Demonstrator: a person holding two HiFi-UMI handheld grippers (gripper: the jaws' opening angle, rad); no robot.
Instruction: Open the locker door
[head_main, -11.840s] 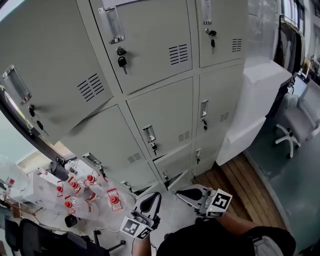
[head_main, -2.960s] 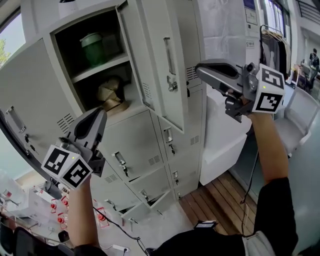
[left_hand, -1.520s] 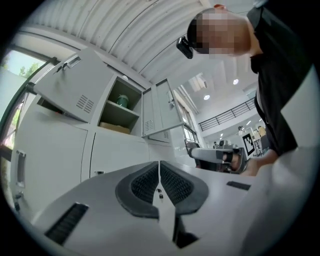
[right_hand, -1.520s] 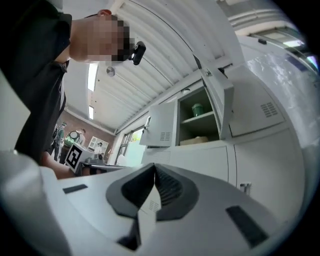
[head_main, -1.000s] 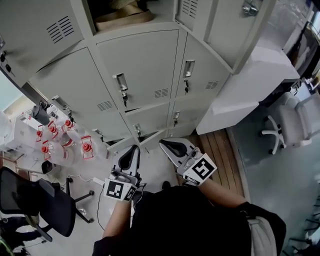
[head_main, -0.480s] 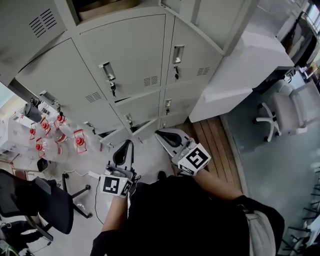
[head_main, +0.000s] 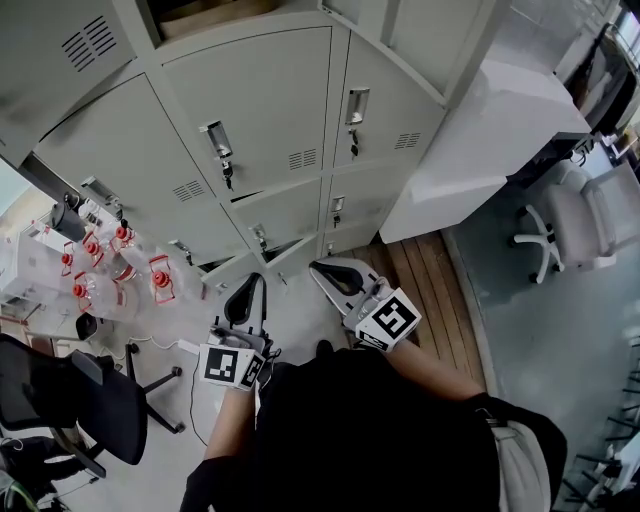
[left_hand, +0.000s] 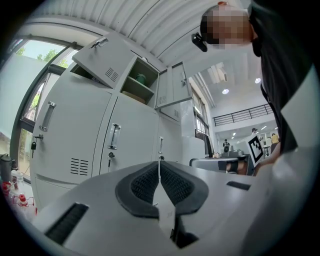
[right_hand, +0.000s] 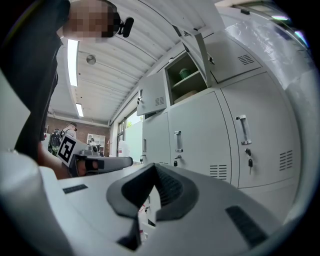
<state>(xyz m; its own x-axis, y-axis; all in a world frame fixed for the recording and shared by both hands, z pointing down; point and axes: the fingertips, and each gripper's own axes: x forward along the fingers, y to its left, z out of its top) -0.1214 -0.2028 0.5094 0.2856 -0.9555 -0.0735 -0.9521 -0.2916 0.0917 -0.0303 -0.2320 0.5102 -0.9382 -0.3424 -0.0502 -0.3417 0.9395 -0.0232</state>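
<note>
Left gripper (head_main: 245, 287) and right gripper (head_main: 326, 270) dropped to waist — fingers (left_hand: 145, 184) closed, empty — locker door (left_hand: 102, 60) open

Bright, even daylight fills the head view. The pale lockers (head_main: 260, 110) carry only soft shading, while the open compartment (head_main: 200, 12) at the far top edge lies in shadow. Straight cabinet edges bow outward toward the borders. Both gripper views are round fisheye pictures with black corners and strongly curved lines. In the left gripper view a window (left_hand: 25, 65) at the left glows pale. In the right gripper view a ceiling strip light (right_hand: 73, 55) is blown out, and glare streaks the upper right rim. Details look sharp throughout.
</note>
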